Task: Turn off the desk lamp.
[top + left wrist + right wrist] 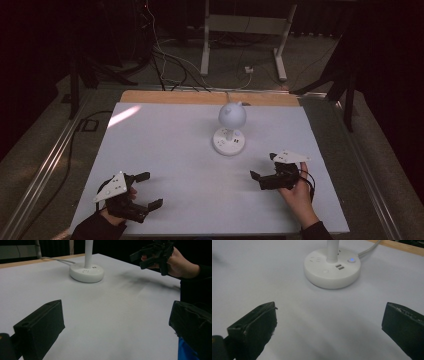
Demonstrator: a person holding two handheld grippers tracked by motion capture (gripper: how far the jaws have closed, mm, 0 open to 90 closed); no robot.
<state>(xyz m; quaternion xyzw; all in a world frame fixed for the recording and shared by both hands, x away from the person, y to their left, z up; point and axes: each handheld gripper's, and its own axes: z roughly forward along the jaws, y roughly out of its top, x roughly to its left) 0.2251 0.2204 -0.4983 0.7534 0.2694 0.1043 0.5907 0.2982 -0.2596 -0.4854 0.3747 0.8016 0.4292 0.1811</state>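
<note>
A white desk lamp stands at the table's middle back, its round base (229, 141) under a globe head (232, 115). My left gripper (150, 189) is open near the front left edge, held low over the white tabletop (170, 150). My right gripper (264, 166) is open at the front right, a short way from the lamp base. The left gripper view has the base (86, 272) far ahead and the right gripper (152, 255) at upper right. In the right gripper view the base (332, 267) lies close ahead, a blue light (352, 259) lit on it. Nothing sits between either pair of jaws.
The lamp's cord (56, 260) runs off the back, over a wooden strip (210, 97). Beyond the table are loose cables (170, 65) and a white metal stand (245, 30) on the floor. Metal rails (45, 165) flank the table.
</note>
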